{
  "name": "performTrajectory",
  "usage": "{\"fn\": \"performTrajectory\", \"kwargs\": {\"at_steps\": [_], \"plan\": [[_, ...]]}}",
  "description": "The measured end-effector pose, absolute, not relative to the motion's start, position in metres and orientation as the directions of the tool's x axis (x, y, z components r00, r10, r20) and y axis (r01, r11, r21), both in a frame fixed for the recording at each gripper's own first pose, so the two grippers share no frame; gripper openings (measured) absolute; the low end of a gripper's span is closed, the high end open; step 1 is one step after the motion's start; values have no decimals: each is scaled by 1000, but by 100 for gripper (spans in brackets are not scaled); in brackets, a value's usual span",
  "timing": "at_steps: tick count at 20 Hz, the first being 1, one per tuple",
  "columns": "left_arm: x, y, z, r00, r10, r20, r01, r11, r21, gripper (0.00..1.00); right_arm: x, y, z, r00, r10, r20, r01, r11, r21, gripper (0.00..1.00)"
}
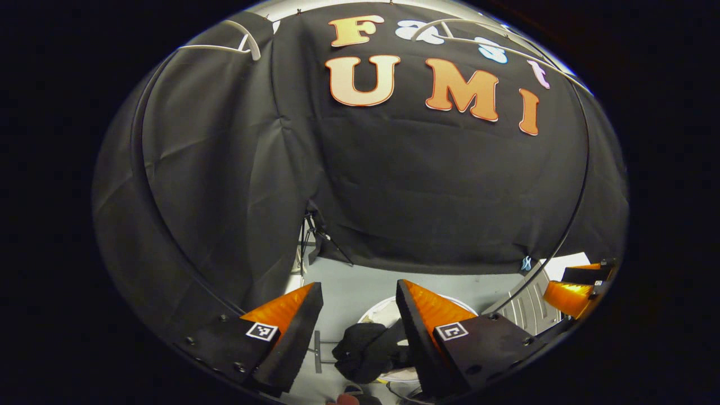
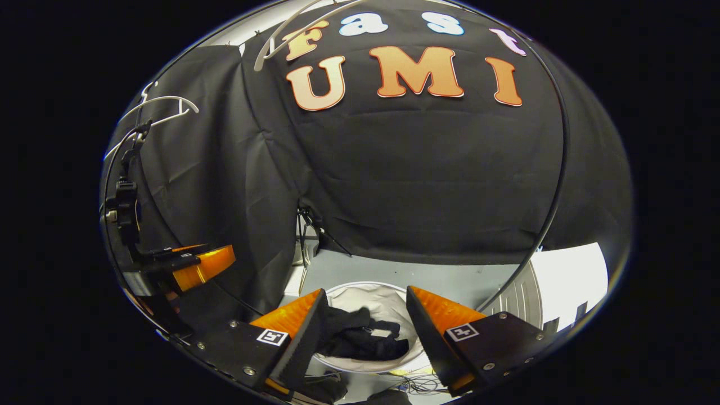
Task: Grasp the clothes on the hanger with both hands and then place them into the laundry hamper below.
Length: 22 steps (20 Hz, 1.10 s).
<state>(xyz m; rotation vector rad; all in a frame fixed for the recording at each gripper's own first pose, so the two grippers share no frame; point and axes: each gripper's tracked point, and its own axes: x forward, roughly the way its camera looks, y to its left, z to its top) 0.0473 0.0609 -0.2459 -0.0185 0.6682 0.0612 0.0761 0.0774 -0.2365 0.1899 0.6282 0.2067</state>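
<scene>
The black clothes (image 1: 365, 349) lie bunched inside the white laundry hamper (image 1: 378, 308) on the grey floor. My left gripper (image 1: 359, 286) hangs open above them with nothing between its fingers. In the right gripper view the same black clothes (image 2: 360, 337) rest in the hamper (image 2: 360, 288), just below my open right gripper (image 2: 365, 291). A bare white hanger (image 1: 239, 42) hangs at the upper left, another bare hanger (image 1: 478, 39) at the upper right. The right gripper (image 1: 554, 281) shows at the far right, the left gripper (image 2: 216, 253) at the far left.
A thin black curved rod (image 2: 554, 185) arcs down the booth's right side. A ribbed grey panel (image 2: 523, 292) and a white board (image 2: 574, 270) stand on the right of the hamper. Thin tripod legs (image 2: 306, 236) stand at the gap in the cloth. Cables (image 2: 416, 385) lie on the floor.
</scene>
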Motion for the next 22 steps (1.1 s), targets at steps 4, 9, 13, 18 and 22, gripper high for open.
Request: {"fn": "performTrajectory", "kwargs": {"at_steps": [4,9,13,18,22], "plan": [[45,60,-245,786,49,-616,-69,998,-8,87,73,65,-244,788,201,-581,-93,973,210,87],[38,59,-247,782,49,-621,-69,998,-8,87,59,48,-264,759,158,-632,-36,979,202,91],[40,62,-230,810,53,-584,-72,997,-10,87,61,32,-248,785,120,-608,-12,984,179,92],[60,62,-190,858,48,-511,-80,996,-42,87,72,18,-205,841,84,-534,-1,988,154,92],[70,59,-154,894,43,-445,-70,997,-45,91,81,13,-164,885,80,-459,-11,989,150,92]]}}
